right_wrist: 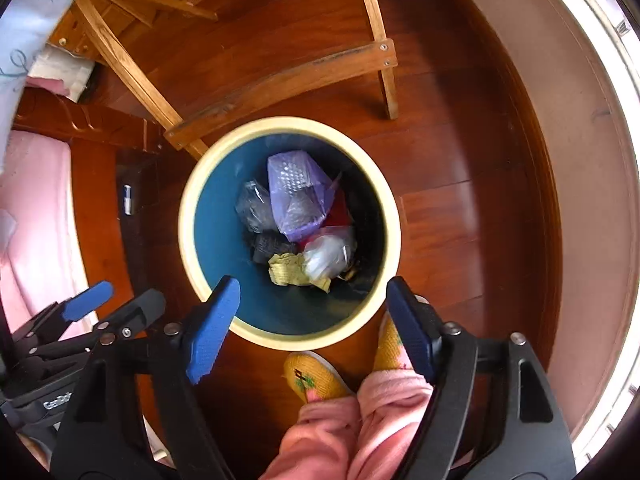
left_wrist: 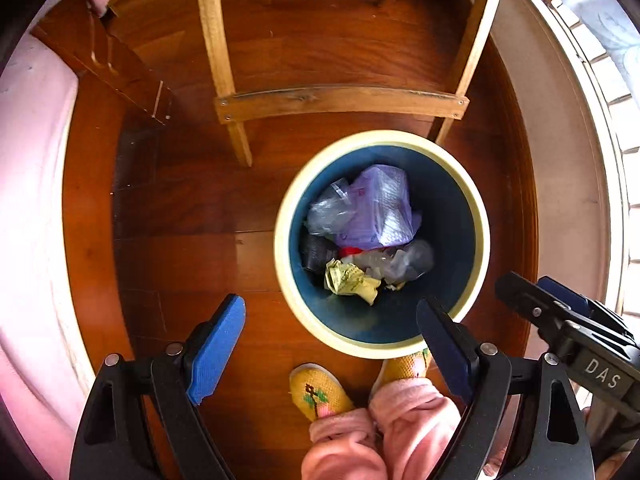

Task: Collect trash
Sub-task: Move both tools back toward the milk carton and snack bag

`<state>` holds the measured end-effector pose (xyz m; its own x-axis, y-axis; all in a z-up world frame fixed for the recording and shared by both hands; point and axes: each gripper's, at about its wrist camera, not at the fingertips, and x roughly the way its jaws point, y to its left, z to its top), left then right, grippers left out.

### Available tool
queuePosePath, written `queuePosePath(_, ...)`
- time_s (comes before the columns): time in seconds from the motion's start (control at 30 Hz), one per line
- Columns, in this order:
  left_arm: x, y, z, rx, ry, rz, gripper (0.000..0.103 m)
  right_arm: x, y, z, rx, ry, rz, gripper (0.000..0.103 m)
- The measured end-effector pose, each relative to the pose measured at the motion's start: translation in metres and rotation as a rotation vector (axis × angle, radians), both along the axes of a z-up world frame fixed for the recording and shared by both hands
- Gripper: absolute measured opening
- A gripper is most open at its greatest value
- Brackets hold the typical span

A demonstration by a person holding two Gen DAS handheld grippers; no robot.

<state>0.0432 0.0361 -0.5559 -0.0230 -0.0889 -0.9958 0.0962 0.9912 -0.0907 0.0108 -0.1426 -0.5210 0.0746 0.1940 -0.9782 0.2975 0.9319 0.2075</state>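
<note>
A round bin with a cream rim and a blue inside stands on the wooden floor. Trash lies in its bottom: a purple plastic bag, clear plastic wrap, a crumpled yellowish paper and a black piece. My left gripper hangs open above the bin's near left rim, nothing between its blue pads. My right gripper is open over the bin's near side, also holding nothing. Each gripper shows at the edge of the other's view: the right gripper, the left gripper.
A wooden chair frame stands just behind the bin. Pink bedding lies along the left. A person's feet in yellow slippers and pink trousers are right before the bin. A pale wall base runs on the right.
</note>
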Motion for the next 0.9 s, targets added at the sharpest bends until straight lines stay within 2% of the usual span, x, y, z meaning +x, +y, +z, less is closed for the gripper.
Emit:
queuePosePath(0.23, 0.001, 0.006, 0.025, 0.035, -0.050, 0.002, 0.089, -0.001, 0.004, 0.018, -0.068, -0.059, 0.033, 0.073)
queuePosePath(0.53, -0.001, 0.010, 0.056, 0.042, -0.073, 0.023, 0.089, 0.000, 0.005, 0.037, -0.087, -0.062, 0.029, 0.073)
queuePosePath(0.7, -0.002, 0.012, 0.093, 0.043, -0.096, 0.017, 0.089, 0.001, 0.009, 0.060, -0.084, -0.069, 0.038, 0.073)
queuePosePath(0.9, -0.007, 0.013, 0.149, 0.039, -0.123, 0.010, 0.089, -0.001, 0.016, 0.110, -0.086, -0.091, 0.037, 0.073)
